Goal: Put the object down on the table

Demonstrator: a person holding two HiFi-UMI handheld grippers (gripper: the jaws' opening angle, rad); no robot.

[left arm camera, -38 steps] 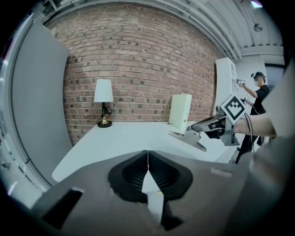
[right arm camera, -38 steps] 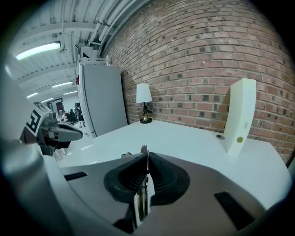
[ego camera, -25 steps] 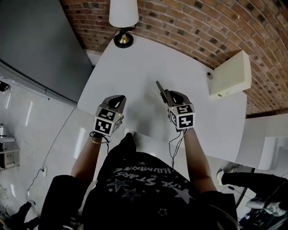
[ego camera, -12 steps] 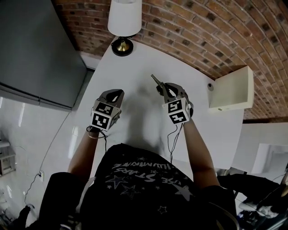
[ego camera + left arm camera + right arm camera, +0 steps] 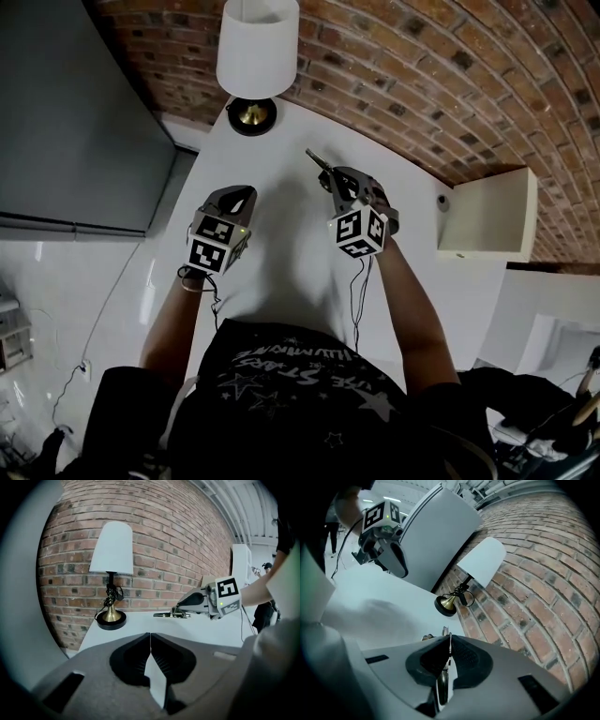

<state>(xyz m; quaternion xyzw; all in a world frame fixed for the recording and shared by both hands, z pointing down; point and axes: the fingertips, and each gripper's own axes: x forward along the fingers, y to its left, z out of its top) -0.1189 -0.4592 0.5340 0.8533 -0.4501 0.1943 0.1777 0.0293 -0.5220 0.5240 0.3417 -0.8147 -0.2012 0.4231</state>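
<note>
Overhead first, from the head view: the right gripper (image 5: 335,178) is clamped on a slim metal object (image 5: 317,161) over the white table (image 5: 291,262). The object's long axis runs on from the jaws, and its free end points ahead and slightly toward the left gripper (image 5: 239,195), toward the lamp (image 5: 255,56) at the brick wall (image 5: 422,84). The left gripper is level with the right one and well apart from it.

From the left gripper view, its own jaws meet with nothing between them. Off to its right the object (image 5: 166,615) lies about level, sticking out of the right gripper's tips with its tip toward the lamp's base.

From the right gripper view, the jaws are pressed on the object, whose thin end (image 5: 444,632) shows just past the tips. The lamp stands ahead and the left gripper is up to the left.
</note>
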